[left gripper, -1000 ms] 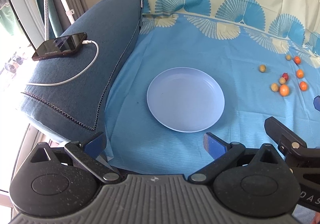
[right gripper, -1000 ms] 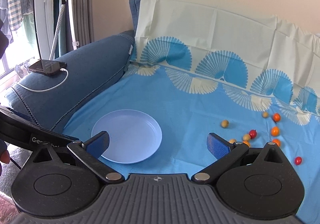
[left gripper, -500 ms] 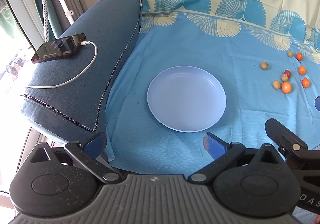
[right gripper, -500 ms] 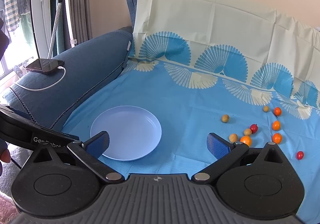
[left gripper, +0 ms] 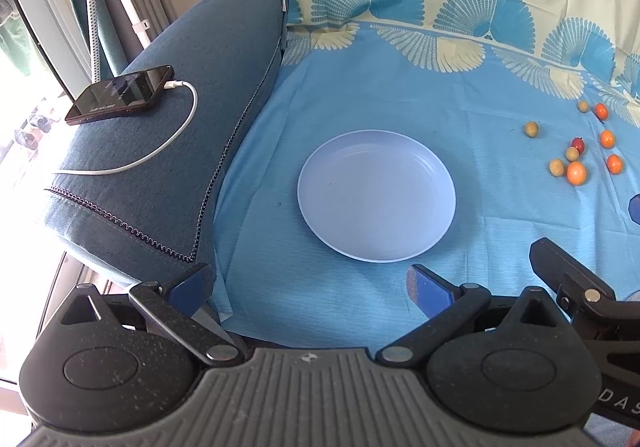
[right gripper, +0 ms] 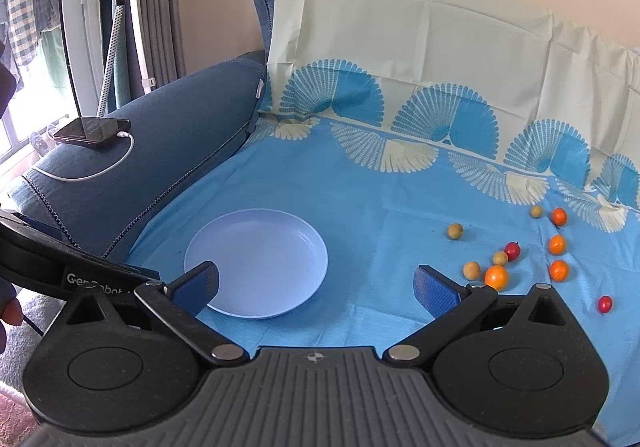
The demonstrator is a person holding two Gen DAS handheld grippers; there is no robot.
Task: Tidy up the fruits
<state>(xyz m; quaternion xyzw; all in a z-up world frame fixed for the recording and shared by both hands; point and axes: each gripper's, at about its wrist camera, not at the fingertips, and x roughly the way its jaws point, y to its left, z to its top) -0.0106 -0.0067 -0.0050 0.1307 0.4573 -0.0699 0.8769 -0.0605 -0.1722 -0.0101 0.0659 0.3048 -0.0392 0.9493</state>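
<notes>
A round pale-blue plate (right gripper: 256,263) lies flat and bare at near left; small orange, tan and red fruits (right gripper: 496,276) lie scattered at right.

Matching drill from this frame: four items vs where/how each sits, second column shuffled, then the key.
Items:
1. plate
2. phone
3. largest orange fruit
4. right gripper

States:
A. on the sofa armrest, cable plugged in
B. open, holding nothing
C. on the blue cloth, nothing in it
D. beside a tan fruit, on the cloth

Pairs: 1-C, 2-A, 3-D, 4-B
</notes>
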